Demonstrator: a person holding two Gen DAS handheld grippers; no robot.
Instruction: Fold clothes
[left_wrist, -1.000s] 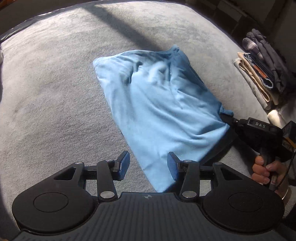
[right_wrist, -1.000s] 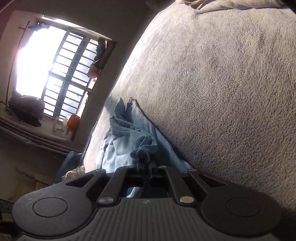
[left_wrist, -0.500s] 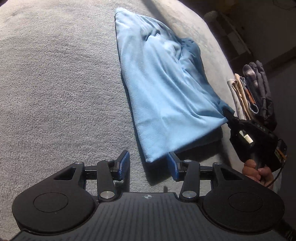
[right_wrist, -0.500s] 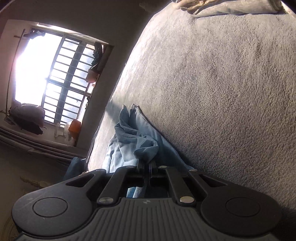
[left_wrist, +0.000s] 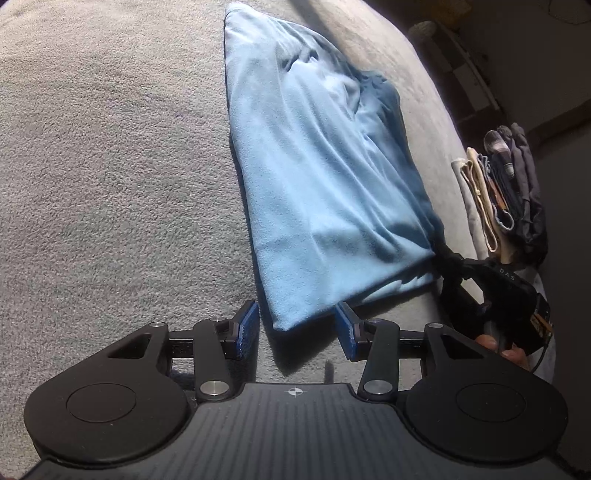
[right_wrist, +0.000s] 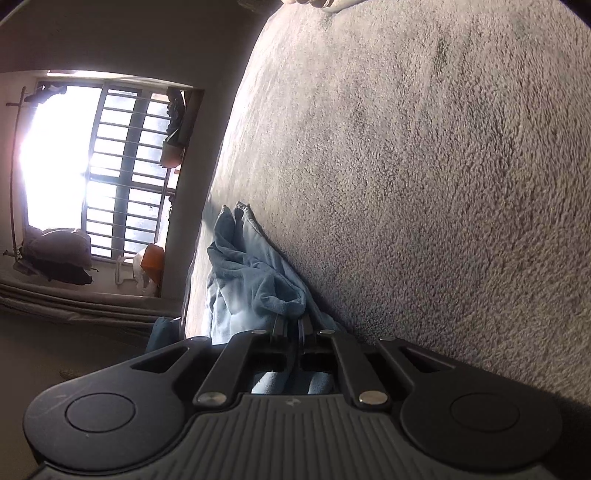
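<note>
Light-blue soft cloth garment (left_wrist: 325, 177) lies on the grey fleecy bed (left_wrist: 110, 166); right tongs (right_wrist: 291, 325) clamp one corner, left tongs (left_wrist: 295, 330) gape astride the other, probably mid-fold; closing there seems next.

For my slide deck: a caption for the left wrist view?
Open left gripper straddles blue garment corner; right gripper pinches another.
</note>
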